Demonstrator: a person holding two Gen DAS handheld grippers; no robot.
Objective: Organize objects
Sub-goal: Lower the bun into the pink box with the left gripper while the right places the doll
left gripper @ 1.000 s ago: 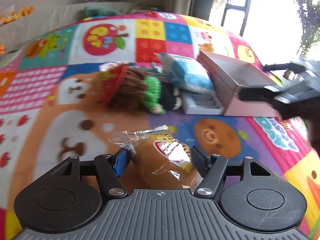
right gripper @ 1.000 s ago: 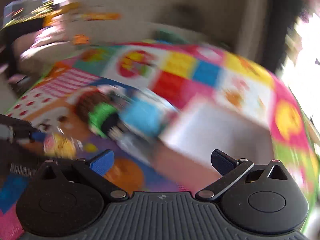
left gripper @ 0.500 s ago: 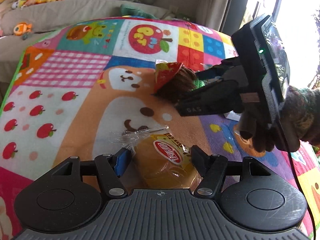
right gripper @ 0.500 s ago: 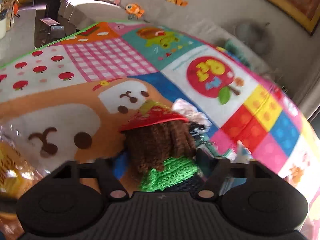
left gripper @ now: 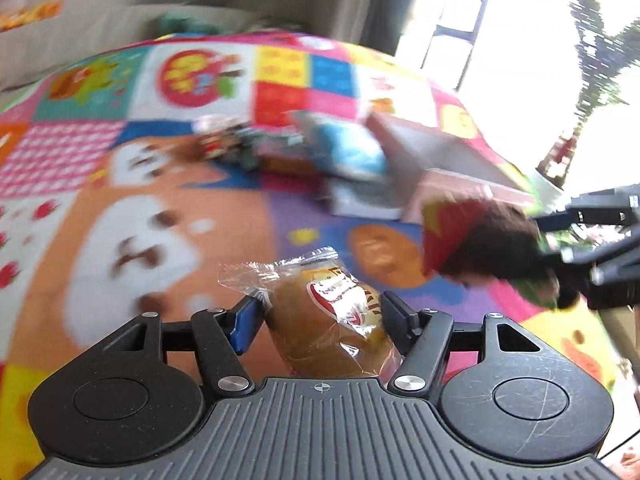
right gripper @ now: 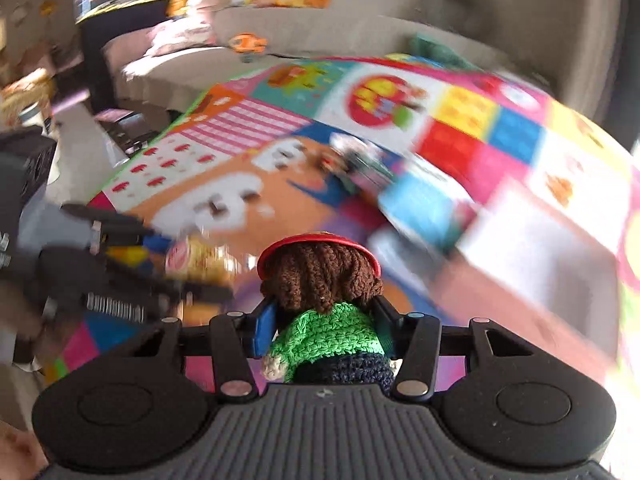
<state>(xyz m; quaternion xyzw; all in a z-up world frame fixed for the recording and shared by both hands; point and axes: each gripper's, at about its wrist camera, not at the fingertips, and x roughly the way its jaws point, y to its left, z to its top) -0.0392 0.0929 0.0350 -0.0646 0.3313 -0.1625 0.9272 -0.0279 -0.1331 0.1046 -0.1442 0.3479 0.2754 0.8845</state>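
Observation:
My left gripper point(left gripper: 320, 316) is shut on a wrapped bread bun point(left gripper: 336, 320) in clear plastic and holds it above the play mat. My right gripper point(right gripper: 326, 320) is shut on a crocheted doll point(right gripper: 320, 304) with brown hair, a red cap and a green top. In the left wrist view the doll point(left gripper: 480, 240) hangs in the air at the right, close to the open pink box point(left gripper: 440, 160). The pink box point(right gripper: 532, 252) lies right of the doll in the right wrist view. Both views are blurred.
A blue packet point(left gripper: 348, 152) and a grey flat pack point(left gripper: 360, 196) lie left of the box, with small toys point(left gripper: 224, 144) beyond. The colourful play mat point(left gripper: 140, 200) covers the floor. A beige sofa point(right gripper: 280, 52) stands behind. A bright window point(left gripper: 520, 40) is at the right.
My right gripper closed on the doll, lifted it off the mat and carried it right, toward the box. My left gripper still holds the bun and has swung right.

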